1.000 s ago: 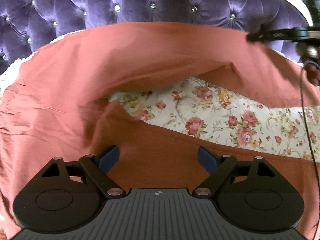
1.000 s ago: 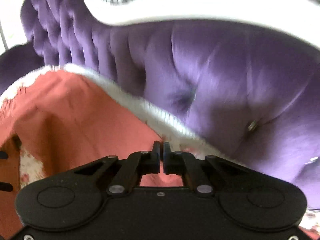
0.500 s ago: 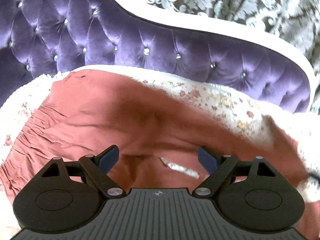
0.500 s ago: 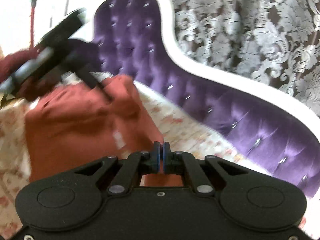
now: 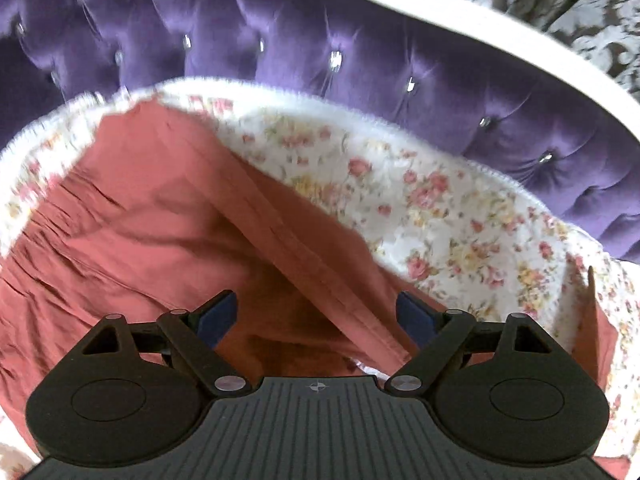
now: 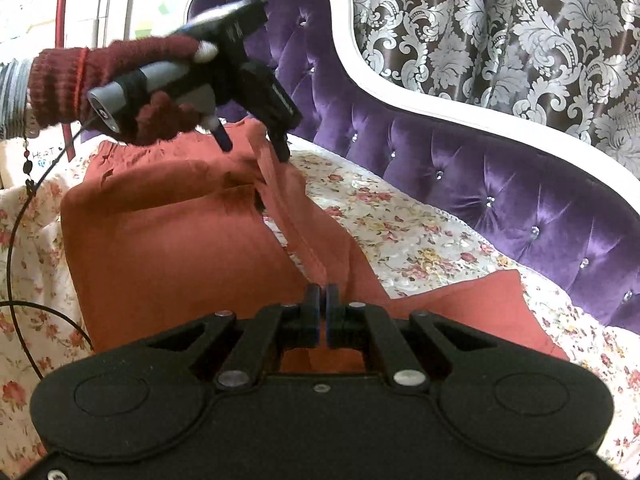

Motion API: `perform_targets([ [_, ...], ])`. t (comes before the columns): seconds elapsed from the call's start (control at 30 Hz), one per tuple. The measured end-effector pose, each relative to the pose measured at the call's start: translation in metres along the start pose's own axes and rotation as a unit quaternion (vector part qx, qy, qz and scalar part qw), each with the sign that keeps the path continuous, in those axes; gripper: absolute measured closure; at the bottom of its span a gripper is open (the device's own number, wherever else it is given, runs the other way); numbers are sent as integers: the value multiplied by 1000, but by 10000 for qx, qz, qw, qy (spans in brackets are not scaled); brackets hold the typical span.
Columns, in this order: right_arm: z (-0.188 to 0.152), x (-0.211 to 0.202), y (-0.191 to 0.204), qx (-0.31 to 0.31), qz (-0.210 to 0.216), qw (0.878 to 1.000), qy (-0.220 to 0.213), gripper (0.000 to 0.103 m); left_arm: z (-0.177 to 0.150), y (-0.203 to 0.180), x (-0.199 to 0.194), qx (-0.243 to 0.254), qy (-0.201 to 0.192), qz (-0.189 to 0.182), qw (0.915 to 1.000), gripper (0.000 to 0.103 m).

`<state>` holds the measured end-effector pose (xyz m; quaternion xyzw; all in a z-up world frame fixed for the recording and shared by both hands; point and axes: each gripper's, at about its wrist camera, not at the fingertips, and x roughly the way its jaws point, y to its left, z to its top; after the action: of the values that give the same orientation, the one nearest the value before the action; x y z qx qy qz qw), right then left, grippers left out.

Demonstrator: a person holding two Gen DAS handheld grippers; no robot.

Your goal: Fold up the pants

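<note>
Rust cotton pants [image 6: 168, 240], right gripper [image 6: 323, 312] pinching seam; left gripper [image 5: 316, 316] spread

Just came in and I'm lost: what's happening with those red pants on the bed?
A person is folding the pants on the floral bedspread with two handheld grippers. The right gripper is shut on a seam edge and holds it taut. The left gripper, held in a gloved hand, is open, its fingers straddling the same raised edge further along. The fold is not finished.

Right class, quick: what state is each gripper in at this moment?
Left gripper: open, poised over the pants, gripping nothing.
Right gripper: closed on a fold of the pants.
</note>
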<state>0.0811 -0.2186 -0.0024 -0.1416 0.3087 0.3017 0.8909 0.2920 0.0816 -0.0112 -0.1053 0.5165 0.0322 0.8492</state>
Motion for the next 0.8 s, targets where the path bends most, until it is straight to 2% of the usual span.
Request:
perform_targets([
  [0.03,-1,1,0,6,-4,10000,9,96,1,-1,6,-4,102,-42,9999,32],
  [0.07,-1,1,1,8,-22,10000,15,96,3,-1,9,-48,155,-91,9998,78],
  [0.1,-1,2,1,14,-54,10000,21,96,3,-1,10,-136,193,-124,9996,97],
  [0.17,1,0,2,87,-164,9998,-5,96,-1,0,-3,-309,-9,-145,9994,97],
  [0.23,3,-7,1,244,-235,9994,-77,96,-12,-5,-31,-114,-389,-73,9992,97],
  [0.3,5,-21,4,363,-321,9987,-124,96,-30,-7,-65,37,-701,-57,9975,97],
  [0.4,0,-41,12,456,-422,9979,-171,95,-73,7,-113,85,-980,-292,9947,97],
  [0.5,-14,-56,24,656,-370,9971,-94,95,-118,28,-133,-29,-962,-425,9944,97],
  [0.57,-26,-61,37,701,-422,9966,38,95,-152,40,-132,-129,-841,-432,9954,97],
  [0.7,-49,-60,51,1192,-360,9916,352,95,-196,49,-100,-78,-413,-167,9990,97],
  [0.8,-56,-58,54,1371,-399,9884,525,91,-204,57,-72,-259,-134,-213,9993,96],
])
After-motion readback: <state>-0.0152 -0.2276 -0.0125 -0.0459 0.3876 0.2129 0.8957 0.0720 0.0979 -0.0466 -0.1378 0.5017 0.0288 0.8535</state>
